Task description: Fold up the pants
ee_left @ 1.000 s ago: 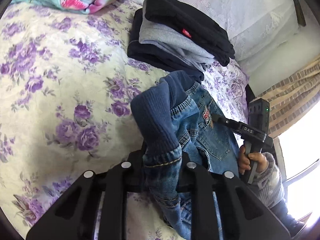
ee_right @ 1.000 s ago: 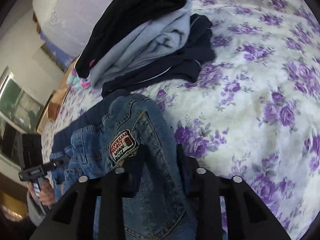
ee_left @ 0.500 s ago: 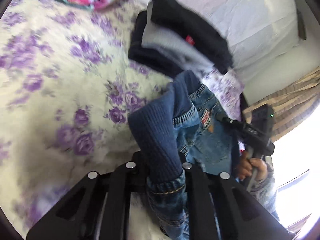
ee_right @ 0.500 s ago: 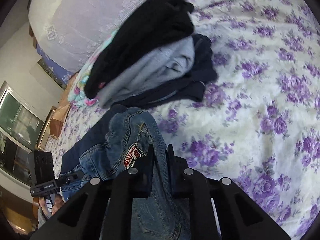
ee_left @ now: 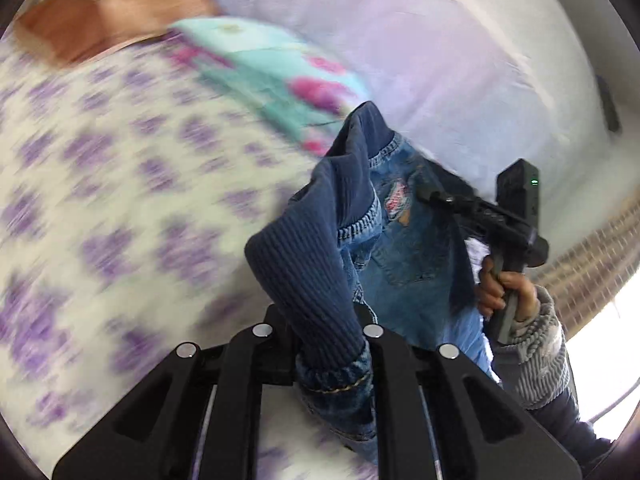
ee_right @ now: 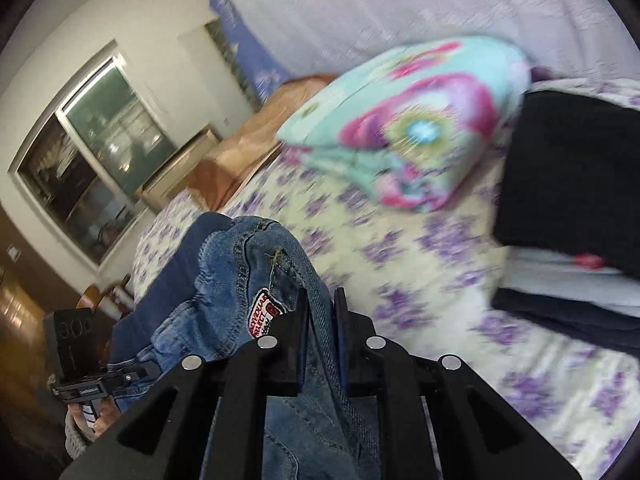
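The pants (ee_left: pixel 404 264), small blue denim jeans with a ribbed navy knit waistband (ee_left: pixel 304 276), hang bunched in the air above the bed, held between the two hand-held grippers. The left gripper (ee_left: pixel 332 344) is clamped tight on the waistband and the denim hem under it, the cloth filling the narrow gap between its jaws. The right gripper (ee_right: pixel 320 316) is pinched on a fold of the denim, its jaws nearly together with the cloth running down between them. In the left wrist view the right gripper appears from the side, its handle in a hand (ee_left: pixel 500 284) with a grey knit cuff (ee_left: pixel 536 348).

A sewn patch (ee_right: pixel 266 312) sits on the denim just beside the right gripper's jaws, red and white with dark lettering; the letters are partly folded and blurred, so no word reads for certain.

Under the pants lies the bedspread (ee_right: pixel 420 264), cream with purple flowers, blurred. On it, near the pale headboard, rests a turquoise pillow (ee_right: pixel 408 120) with pink flowers. To the right is a stack of folded clothes (ee_right: pixel 572 184): black on top, pale grey with a small red tag (ee_right: pixel 586 260) under it, dark navy at the bottom. The tag's print is too small to read. A window (ee_right: pixel 88 160) shows on the far wall.
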`<act>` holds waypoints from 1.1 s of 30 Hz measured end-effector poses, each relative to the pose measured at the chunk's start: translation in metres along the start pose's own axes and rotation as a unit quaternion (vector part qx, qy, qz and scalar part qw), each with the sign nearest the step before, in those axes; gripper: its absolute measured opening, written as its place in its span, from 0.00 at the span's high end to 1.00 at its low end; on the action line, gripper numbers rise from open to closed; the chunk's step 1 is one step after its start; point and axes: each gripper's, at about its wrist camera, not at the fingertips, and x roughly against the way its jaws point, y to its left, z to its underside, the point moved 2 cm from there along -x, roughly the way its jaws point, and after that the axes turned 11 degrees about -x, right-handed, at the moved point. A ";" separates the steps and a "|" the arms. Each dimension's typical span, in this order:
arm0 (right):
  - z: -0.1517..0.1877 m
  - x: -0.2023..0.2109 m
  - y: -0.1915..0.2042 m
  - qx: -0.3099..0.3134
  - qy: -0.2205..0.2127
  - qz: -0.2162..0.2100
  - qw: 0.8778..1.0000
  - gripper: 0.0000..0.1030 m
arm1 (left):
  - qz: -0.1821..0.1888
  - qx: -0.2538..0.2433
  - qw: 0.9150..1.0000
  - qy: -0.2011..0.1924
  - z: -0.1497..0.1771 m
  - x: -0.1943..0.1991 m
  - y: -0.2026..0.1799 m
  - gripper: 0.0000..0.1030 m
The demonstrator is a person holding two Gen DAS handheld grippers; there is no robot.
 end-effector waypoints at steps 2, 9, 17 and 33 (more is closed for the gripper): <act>0.013 0.000 0.001 0.003 -0.007 -0.003 1.000 0.79 | 0.001 0.029 0.999 0.016 0.013 -0.001 0.024 0.89; 0.088 0.157 -0.050 -0.080 -0.133 0.079 0.985 0.59 | 0.035 0.060 0.998 0.005 0.014 -0.019 0.044 0.90; 0.337 0.321 -0.118 -0.278 -0.246 0.227 0.900 0.51 | 0.077 0.049 0.996 -0.016 0.012 -0.007 0.033 0.90; 0.405 0.286 -0.172 -0.423 -0.336 0.013 0.841 0.94 | 0.104 0.073 0.991 -0.033 0.017 0.025 0.017 0.90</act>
